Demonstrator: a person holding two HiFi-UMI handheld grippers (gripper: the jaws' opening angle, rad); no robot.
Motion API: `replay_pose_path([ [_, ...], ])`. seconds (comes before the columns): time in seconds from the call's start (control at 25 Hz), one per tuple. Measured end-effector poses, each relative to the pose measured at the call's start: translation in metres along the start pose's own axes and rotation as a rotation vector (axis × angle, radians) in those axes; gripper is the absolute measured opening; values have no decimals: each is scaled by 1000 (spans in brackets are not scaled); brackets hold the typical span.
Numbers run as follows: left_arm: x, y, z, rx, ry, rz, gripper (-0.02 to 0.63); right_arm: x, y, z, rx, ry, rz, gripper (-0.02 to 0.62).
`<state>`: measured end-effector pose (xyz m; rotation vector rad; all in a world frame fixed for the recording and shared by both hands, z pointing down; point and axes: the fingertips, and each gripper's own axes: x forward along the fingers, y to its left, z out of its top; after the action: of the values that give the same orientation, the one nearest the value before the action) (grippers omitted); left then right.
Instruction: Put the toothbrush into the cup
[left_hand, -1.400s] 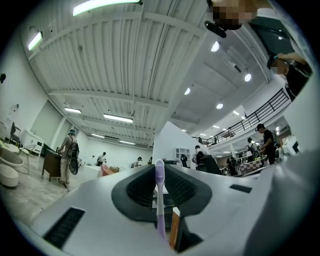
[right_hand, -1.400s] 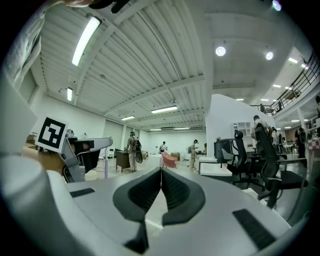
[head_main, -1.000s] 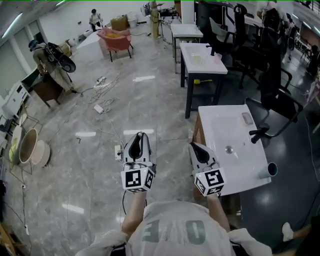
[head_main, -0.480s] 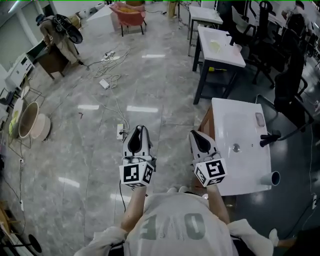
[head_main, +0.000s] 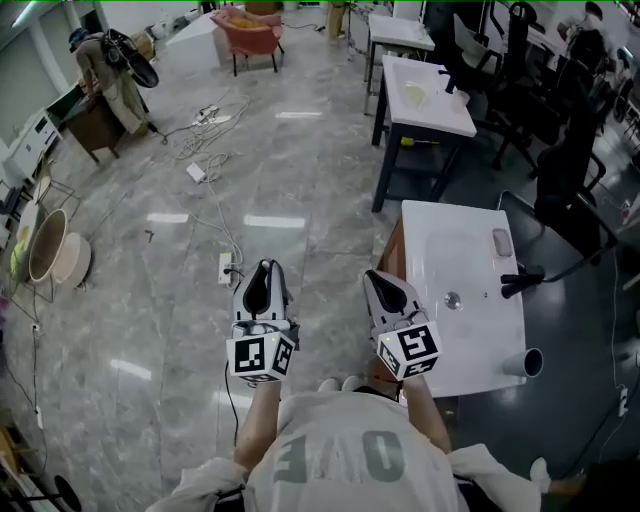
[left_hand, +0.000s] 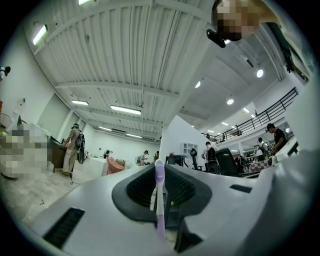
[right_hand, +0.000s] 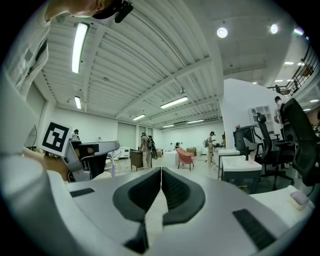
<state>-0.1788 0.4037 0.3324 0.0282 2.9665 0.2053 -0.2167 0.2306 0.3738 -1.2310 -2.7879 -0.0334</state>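
Toothbrush (left_hand: 159, 200) sits pinched in left gripper (head_main: 262, 272); right gripper (head_main: 380, 283) is closed, empty. Next, carry it to cup (head_main: 528, 362), lower right.

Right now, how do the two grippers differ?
The left gripper is clamped on a purple-and-white toothbrush that stands upright between its jaws; the right gripper has its jaws pressed together on nothing. In the head view the left gripper is over bare floor, while the right gripper is close beside the white table. Both are white, held side by side, and point forward away from the person.
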Motion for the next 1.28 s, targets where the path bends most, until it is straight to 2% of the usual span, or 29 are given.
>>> replay_pose_path([
  [0.12, 12, -31, -13, -11, -2, -46, 74, -25, -26, -9, 19, -8, -49, 31],
  [0.24, 35, -81, -20, -25, 7, -155, 74, -60, -69, -10, 60, -27, -164, 31],
  [0.48, 81, -206, -35, -76, 18, -454, 74, -152, -149, -12, 175, -113, -462, 31],
  [0.68, 105, -316, -56, -132, 37, -774, 74, -226, -188, -37, 219, -124, -758, 31],
  [0.8, 102, -379, -72, -160, 84, -982, 74, -276, -194, -48, 233, -115, -978, 31],
  [0.88, 95, -412, -77, -179, 107, -1094, 74, -306, -195, -50, 229, -110, -1105, 31],
  [1.04, 84, -455, -86, -214, 132, -1259, 74, -348, -189, -54, 201, -84, -1308, 31],
  [1.16, 73, -484, -92, -248, 148, -1386, 74, -379, -171, -58, 194, -68, -1478, 31],
  [1.28, 60, -508, -95, -258, 145, -1489, 74, -403, -153, -62, 193, -61, -1611, 31],
])
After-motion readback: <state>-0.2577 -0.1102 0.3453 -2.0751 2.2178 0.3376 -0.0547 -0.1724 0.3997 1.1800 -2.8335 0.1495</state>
